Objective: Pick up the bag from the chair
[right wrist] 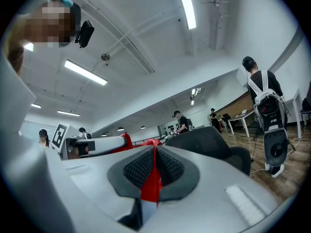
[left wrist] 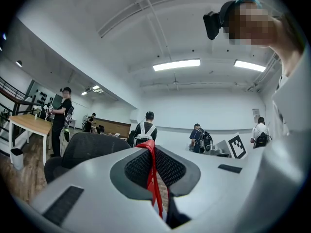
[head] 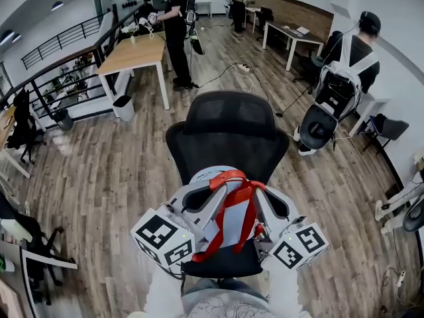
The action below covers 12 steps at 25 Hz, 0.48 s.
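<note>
The left gripper (left wrist: 151,152) was clamped shut on one of the bag's red straps (head: 249,211), and the right gripper (right wrist: 154,154) was shut on another. The grey bag (head: 232,222) sat between them, grippers at nine and three o'clock, over the seat of the black chair (head: 228,128), at six o'clock from its backrest.

Wooden floor (head: 99,177), tables (head: 136,53), probably stair railing (head: 59,48)

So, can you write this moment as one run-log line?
left hand-held gripper: shut on red strap | right hand-held gripper: shut on red strap | bag: above office chair seat
</note>
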{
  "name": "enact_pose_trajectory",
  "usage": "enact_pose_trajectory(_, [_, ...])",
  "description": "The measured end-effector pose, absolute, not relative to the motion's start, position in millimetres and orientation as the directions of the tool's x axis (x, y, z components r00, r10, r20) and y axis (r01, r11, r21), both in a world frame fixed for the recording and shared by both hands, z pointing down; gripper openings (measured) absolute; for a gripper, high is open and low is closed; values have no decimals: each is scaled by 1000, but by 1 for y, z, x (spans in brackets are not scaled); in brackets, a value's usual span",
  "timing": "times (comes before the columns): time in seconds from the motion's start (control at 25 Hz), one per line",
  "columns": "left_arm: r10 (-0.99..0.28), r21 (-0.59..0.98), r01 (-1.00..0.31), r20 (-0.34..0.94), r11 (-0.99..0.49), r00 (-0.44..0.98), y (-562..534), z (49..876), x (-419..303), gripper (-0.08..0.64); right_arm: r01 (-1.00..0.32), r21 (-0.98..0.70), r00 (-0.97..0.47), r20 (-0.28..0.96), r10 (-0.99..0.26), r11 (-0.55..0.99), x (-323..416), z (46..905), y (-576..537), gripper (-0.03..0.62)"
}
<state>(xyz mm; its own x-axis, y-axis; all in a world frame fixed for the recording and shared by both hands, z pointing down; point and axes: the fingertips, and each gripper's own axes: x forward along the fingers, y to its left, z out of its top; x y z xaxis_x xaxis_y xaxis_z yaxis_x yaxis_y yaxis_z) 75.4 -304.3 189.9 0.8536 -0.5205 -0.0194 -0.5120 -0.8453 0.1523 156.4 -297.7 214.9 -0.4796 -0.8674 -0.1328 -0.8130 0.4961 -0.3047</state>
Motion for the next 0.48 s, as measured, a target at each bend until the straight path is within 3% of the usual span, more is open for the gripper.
enact_pose_trajectory(0.48, [-507, 159, -497, -25, -853, 862, -305, 190, 85, 17, -817, -297, -478, -131, -869, 494, 165, 212, -296, 21])
